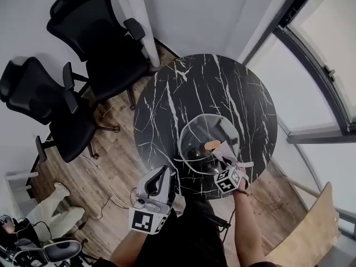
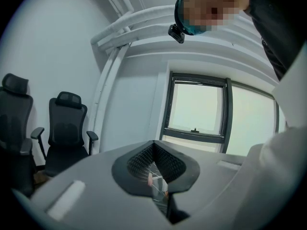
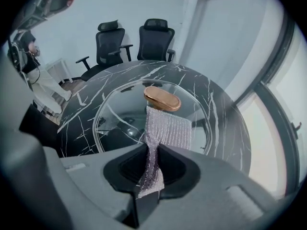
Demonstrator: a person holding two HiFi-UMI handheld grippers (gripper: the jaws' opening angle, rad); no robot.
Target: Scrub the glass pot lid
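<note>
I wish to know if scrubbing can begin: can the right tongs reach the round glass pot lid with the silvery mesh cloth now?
Probably yes. The right tongs grip the silvery mesh cloth, which extends over the round glass pot lid beside its copper-coloured knob; nothing lies between them.

The bench (image 1: pixel 161 110) is glossy black stone veined white; the lid (image 1: pixel 194 133) is smooth clear glass with a polished copper-coloured knob (image 3: pixel 162 98). The cloth (image 3: pixel 167 127) is rough, glittery silver mesh, and the right claw (image 3: pixel 152 152) holding it is matt grey plastic with ribbed black pads.
</note>
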